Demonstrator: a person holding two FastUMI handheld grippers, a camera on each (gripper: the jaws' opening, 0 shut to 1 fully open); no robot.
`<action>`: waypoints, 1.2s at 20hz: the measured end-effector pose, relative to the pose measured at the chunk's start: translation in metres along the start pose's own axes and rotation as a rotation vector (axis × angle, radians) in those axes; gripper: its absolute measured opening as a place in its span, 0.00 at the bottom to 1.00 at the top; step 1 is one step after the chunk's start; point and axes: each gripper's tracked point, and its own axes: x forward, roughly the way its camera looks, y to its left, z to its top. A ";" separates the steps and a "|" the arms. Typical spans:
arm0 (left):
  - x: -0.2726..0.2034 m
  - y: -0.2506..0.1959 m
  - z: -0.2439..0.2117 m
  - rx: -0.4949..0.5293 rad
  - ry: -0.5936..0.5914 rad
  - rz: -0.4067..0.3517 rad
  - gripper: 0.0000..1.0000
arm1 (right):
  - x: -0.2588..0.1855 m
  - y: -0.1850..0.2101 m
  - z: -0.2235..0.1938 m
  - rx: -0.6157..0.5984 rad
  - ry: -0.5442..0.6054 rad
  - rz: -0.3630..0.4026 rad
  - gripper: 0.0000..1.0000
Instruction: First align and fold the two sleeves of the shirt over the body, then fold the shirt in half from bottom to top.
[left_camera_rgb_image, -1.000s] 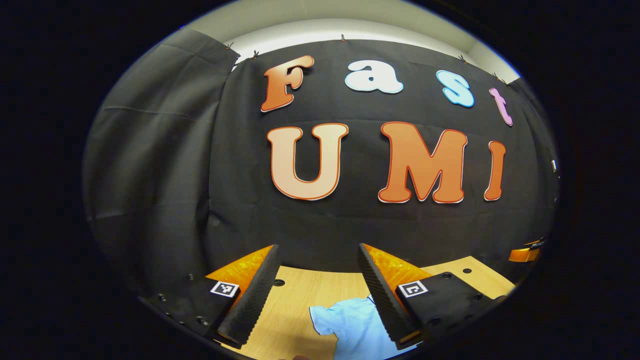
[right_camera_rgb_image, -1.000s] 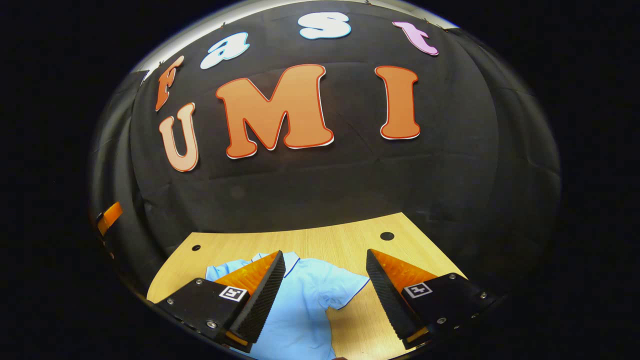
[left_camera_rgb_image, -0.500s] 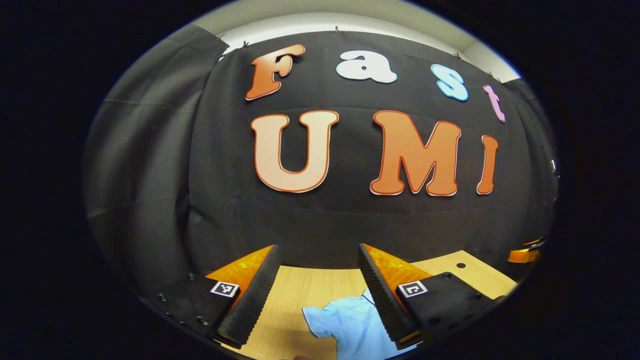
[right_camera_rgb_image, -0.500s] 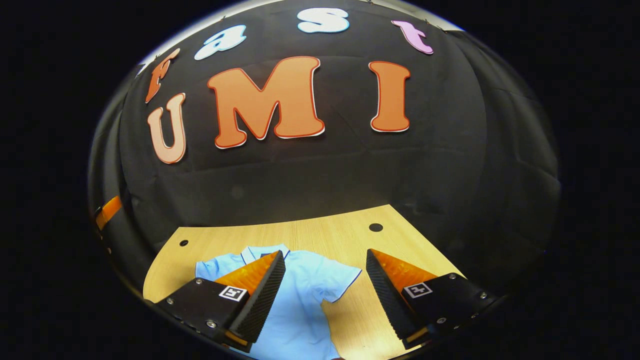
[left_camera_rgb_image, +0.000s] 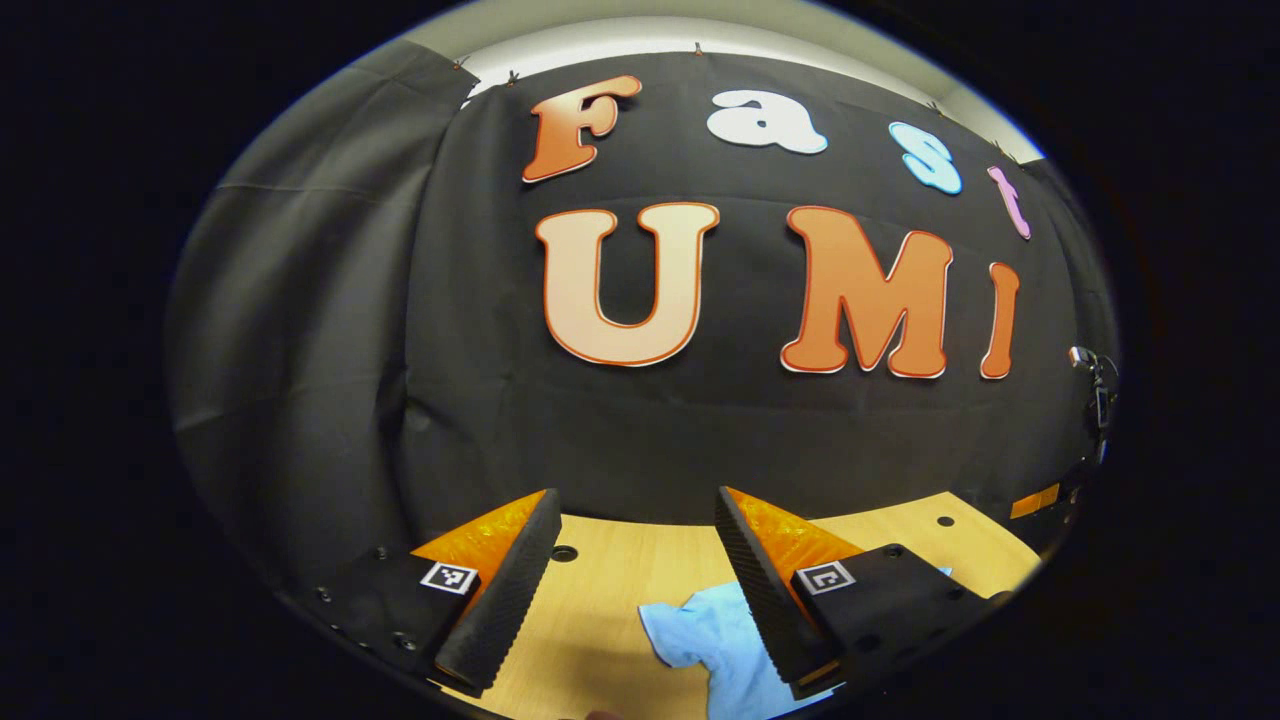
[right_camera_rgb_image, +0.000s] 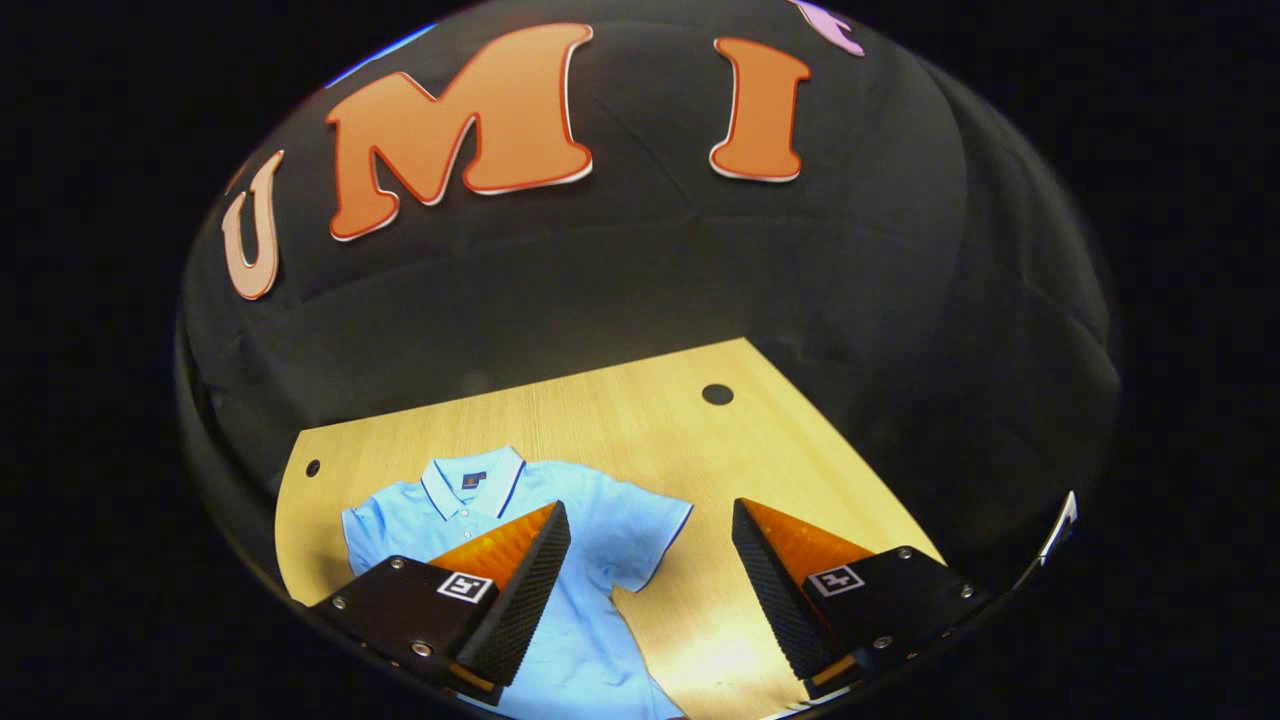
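A light blue polo shirt (right_camera_rgb_image: 590, 560) with a white-trimmed collar lies flat on the wooden table (right_camera_rgb_image: 640, 430), collar toward the wall. Its sleeves are spread out to both sides. My right gripper (right_camera_rgb_image: 650, 575) is open above the table, its left finger over the shirt's body and its right finger over bare wood beside the sleeve. In the left gripper view one sleeve of the shirt (left_camera_rgb_image: 700, 630) shows between the fingers, partly hidden by the right finger. My left gripper (left_camera_rgb_image: 635, 575) is open and holds nothing, above the table near that sleeve.
The table has round holes (right_camera_rgb_image: 717, 394) near its back corners, another hole (left_camera_rgb_image: 564, 552) near the left gripper. Black cloth walls close in the back and both sides. Bare wood (right_camera_rgb_image: 790, 450) lies to the right of the shirt.
The right gripper's view has tipped down, so more of the table and the whole collar now show. The left gripper's view has turned slightly left, shifting the sleeve rightward. Both stay open.
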 end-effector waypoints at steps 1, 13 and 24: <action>0.000 0.010 -0.003 0.006 0.004 0.019 1.00 | 0.014 0.001 -0.006 0.008 0.047 0.006 0.99; 0.000 0.070 -0.029 0.015 0.060 0.145 1.00 | 0.138 -0.027 -0.089 -0.008 0.459 -0.131 0.99; 0.003 0.076 -0.055 0.032 0.120 0.165 1.00 | 0.165 -0.022 -0.129 0.054 0.592 -0.146 1.00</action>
